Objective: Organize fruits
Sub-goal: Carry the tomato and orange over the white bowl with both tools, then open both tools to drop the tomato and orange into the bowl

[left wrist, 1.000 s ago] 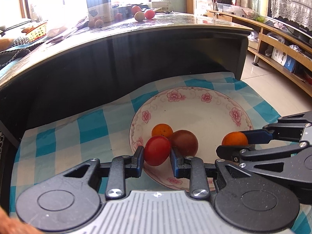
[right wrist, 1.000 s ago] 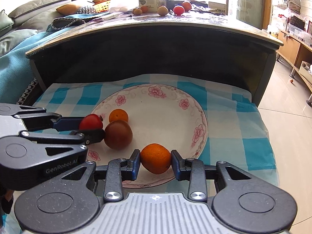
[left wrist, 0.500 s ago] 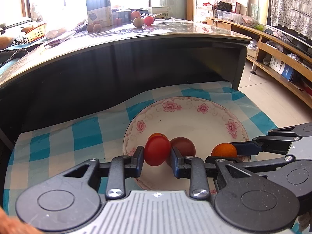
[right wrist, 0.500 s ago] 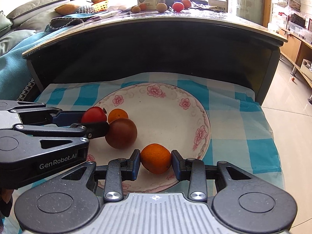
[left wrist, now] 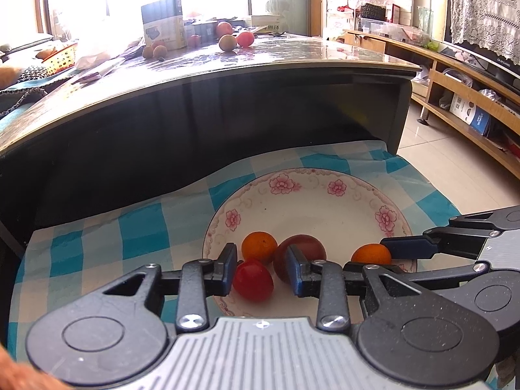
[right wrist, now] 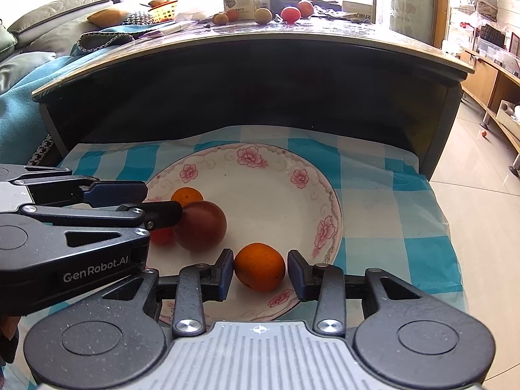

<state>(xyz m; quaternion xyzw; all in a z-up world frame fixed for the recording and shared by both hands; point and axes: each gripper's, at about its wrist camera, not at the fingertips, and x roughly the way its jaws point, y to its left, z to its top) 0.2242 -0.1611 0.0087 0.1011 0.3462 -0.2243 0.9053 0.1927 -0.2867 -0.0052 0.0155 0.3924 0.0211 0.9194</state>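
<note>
A white plate with pink flowers [left wrist: 292,175] [right wrist: 334,214] lies on a blue checked cloth [left wrist: 97,243]. On it sit a small orange [left wrist: 259,247], a dark plum [left wrist: 305,250] [right wrist: 201,227], a red tomato [left wrist: 253,279] and a larger orange [right wrist: 260,266] [left wrist: 370,255]. My left gripper [left wrist: 261,269] [right wrist: 162,203] has its jaws opening around the tomato, which rests on the plate with a gap at the right pad. My right gripper [right wrist: 260,271] [left wrist: 367,255] is opening too. The larger orange sits between its pads with a gap on each side.
A dark table with a glossy top [left wrist: 227,74] overhangs the cloth behind the plate; several fruits [left wrist: 227,42] and a box [left wrist: 164,21] stand on it. Wooden shelves [left wrist: 471,123] line the right, a sofa [right wrist: 48,32] the left. Tiled floor lies right of the cloth.
Both grippers' jaws have widened. The tomato has sunk from between the left pads onto the plate, uncovering the small orange behind it. The larger orange now sits free between the right pads.
</note>
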